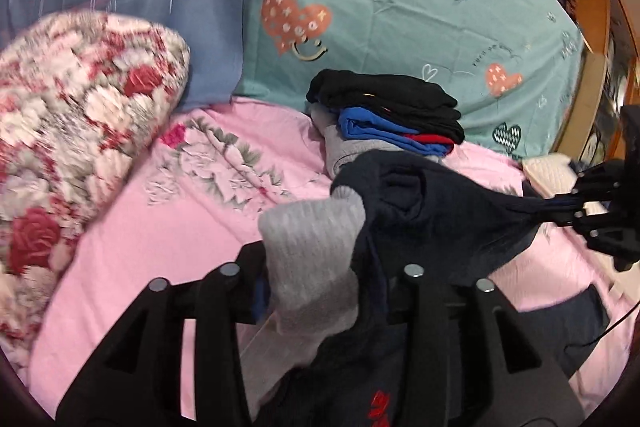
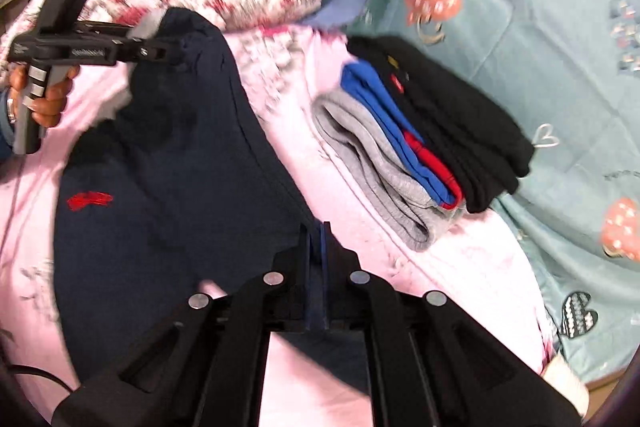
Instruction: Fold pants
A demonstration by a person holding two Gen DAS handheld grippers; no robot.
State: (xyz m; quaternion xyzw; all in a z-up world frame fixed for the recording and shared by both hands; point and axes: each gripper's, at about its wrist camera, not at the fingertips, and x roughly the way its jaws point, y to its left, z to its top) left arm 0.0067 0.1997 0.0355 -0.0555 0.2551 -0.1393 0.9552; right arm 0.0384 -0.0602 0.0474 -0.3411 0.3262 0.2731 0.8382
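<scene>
Navy pants (image 2: pixel 160 167) with a red logo and a grey ribbed band (image 1: pixel 312 247) hang stretched between both grippers above a pink bedsheet (image 1: pixel 160 247). In the left wrist view my left gripper (image 1: pixel 328 267) has its jaws wide apart around a thick bunch of the grey band and navy cloth, which fills the gap. A hand (image 2: pixel 48 99) holds this left gripper (image 2: pixel 172 47) at the upper left of the right wrist view. My right gripper (image 2: pixel 316 235) is shut on a thin fold of the navy cloth. That right gripper (image 1: pixel 580 207) also shows at the right edge of the left wrist view.
A stack of folded clothes (image 2: pixel 420 147), black over blue, red and grey, lies beyond the pants. A rolled floral quilt (image 1: pixel 80 107) sits at the left. A teal heart-print cover (image 1: pixel 400 7) spreads behind the stack. A black cable (image 2: pixel 40 375) lies at the lower left.
</scene>
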